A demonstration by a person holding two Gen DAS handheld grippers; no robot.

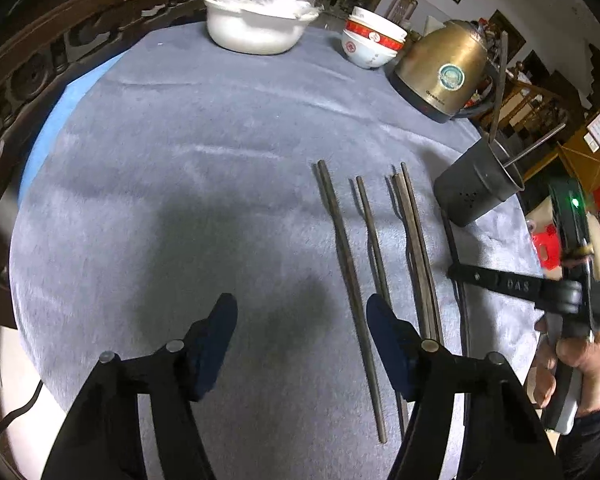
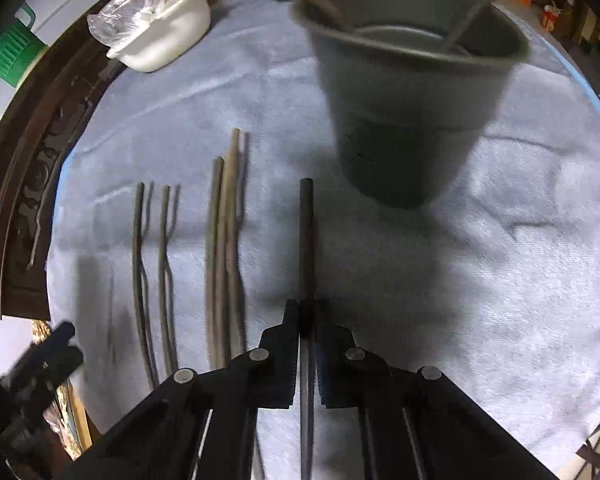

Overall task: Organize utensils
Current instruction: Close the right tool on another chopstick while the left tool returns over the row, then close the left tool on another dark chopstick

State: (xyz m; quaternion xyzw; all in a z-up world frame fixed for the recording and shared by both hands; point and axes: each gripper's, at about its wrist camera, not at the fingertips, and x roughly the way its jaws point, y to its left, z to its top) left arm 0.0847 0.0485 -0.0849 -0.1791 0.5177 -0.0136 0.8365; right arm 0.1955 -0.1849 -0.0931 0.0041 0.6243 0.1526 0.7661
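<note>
Right gripper: jaws pressed together on a single dark chopstick; the stick is gripped well back along its length, its far end pointing toward the base of the grey holder cup.
Left gripper: jaws spread, nothing between the pads; held above the cloth, just left of the near ends of the loose chopsticks.
Holder cup: upright on the cloth-covered surface, right of the loose chopsticks; two sticks already leaning inside it.
Loose chopsticks: several laid roughly parallel on the cloth left of the cup, some touching in pairs.
Risk, pivot: the held chopstick is pinched at one narrow point, so it is judged likely to swing or slip in the jaws when tilted upright.
Risk, cup strike: the far end is aimed at the cup wall, not the mouth; if not lifted enough, the cup is judged likely to be pushed or tipped, spilling the sticks inside.
Risk, rim catch: the sticks leaning across the mouth may deflect the incoming tip.
Risk, left side: paired sticks touching each other may be grabbed together or rolled apart.
Risk, neighbours: kettle and stacked bowls behind the cup could be hit if it slides.
</note>
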